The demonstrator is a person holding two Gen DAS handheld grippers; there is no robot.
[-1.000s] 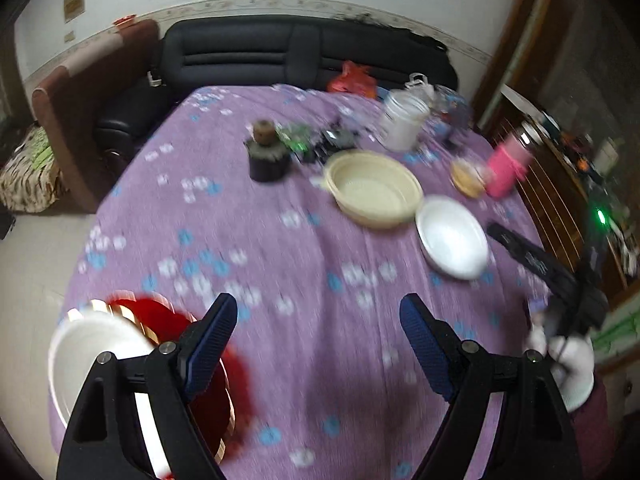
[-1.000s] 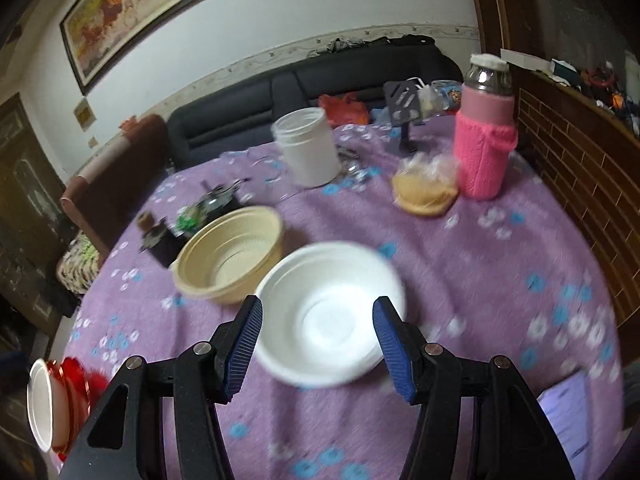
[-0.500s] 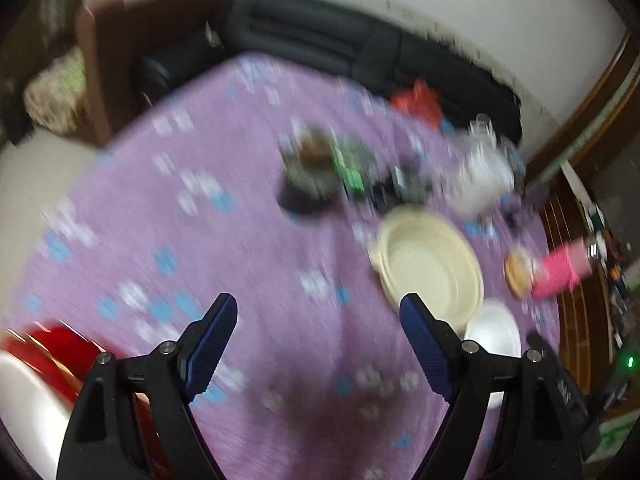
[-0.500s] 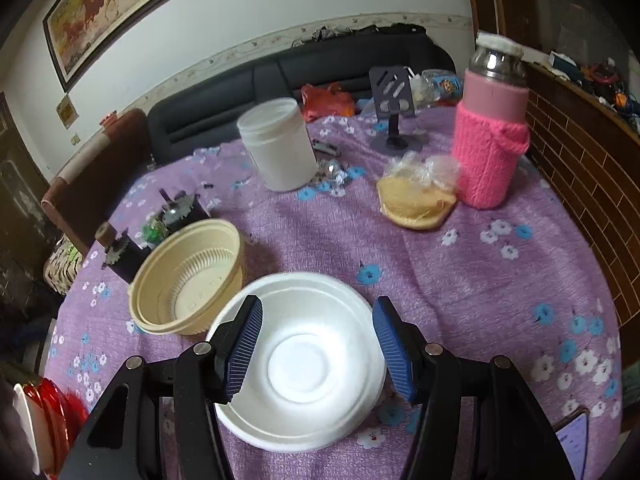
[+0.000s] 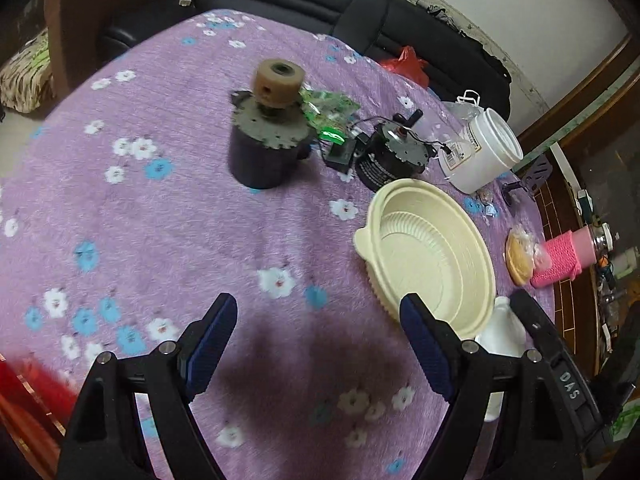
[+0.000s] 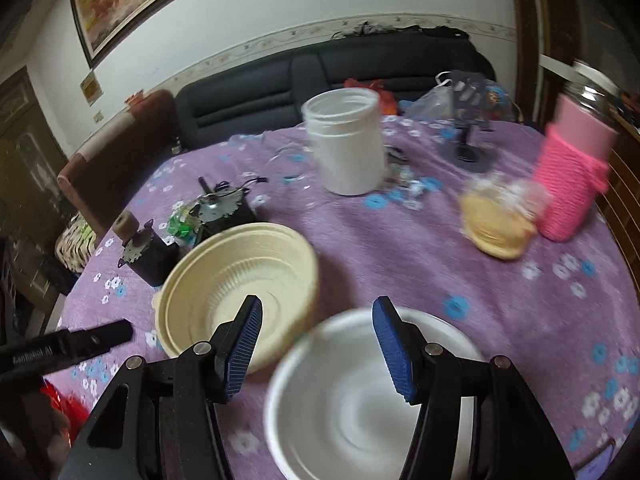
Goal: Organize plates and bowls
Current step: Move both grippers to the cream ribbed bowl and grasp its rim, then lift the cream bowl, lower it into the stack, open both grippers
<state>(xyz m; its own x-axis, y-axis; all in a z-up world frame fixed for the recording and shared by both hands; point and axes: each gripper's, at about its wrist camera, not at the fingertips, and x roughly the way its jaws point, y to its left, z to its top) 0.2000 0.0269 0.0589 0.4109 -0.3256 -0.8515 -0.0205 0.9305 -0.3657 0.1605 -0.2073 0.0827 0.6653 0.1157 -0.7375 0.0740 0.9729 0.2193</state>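
Note:
A cream ribbed plastic bowl (image 5: 432, 256) stands on the purple flowered tablecloth (image 5: 160, 220); it also shows in the right wrist view (image 6: 236, 284). A white bowl (image 6: 372, 396) sits right beside it, under my right gripper (image 6: 318, 344), which is open with its fingers above the bowl's far rim. A sliver of the white bowl (image 5: 504, 332) shows in the left wrist view. My left gripper (image 5: 320, 344) is open and empty above bare cloth, its right finger near the cream bowl's rim. Red plates (image 5: 24, 392) show at the lower left edge.
Two dark motor-like cylinders (image 5: 264, 148) (image 5: 388, 156) and a green circuit board (image 5: 328, 116) stand behind the cream bowl. A white jar (image 6: 346, 144), pink-sleeved flask (image 6: 576, 184), bagged flat bread (image 6: 496, 216) and phone stand (image 6: 468, 120) are at the back right. A sofa lies beyond the table.
My left gripper has swung right and forward from the red plates toward the cream bowl. My right gripper has moved in lower over the white bowl's rim.

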